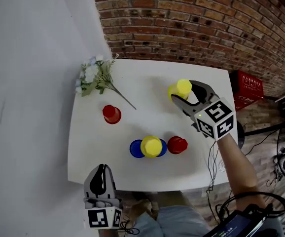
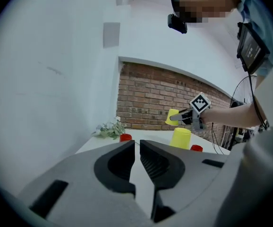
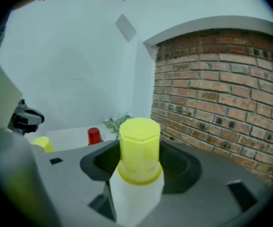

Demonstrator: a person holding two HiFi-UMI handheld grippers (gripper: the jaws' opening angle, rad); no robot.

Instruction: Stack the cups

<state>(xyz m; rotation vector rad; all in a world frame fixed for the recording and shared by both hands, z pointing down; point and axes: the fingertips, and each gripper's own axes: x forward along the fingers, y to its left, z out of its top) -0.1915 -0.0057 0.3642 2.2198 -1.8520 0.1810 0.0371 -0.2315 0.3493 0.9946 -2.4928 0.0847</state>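
Far right of table (image 1: 90,152): right gripper (image 1: 178,96) pinches a yellow cup (image 1: 182,88) between its pads and holds it clear of the surface (closed end points away from the gripper).

Near edge, left: left gripper (image 1: 101,171), claw pressed almost together, nothing in it.

On the table, centre front: second yellow cup (image 1: 151,145) upside down on a blue cup (image 1: 135,149), with a red cup (image 1: 177,144) just beside it on the right. The other red cup (image 1: 111,114) stands well apart to the left, near a flower sprig (image 1: 95,78).
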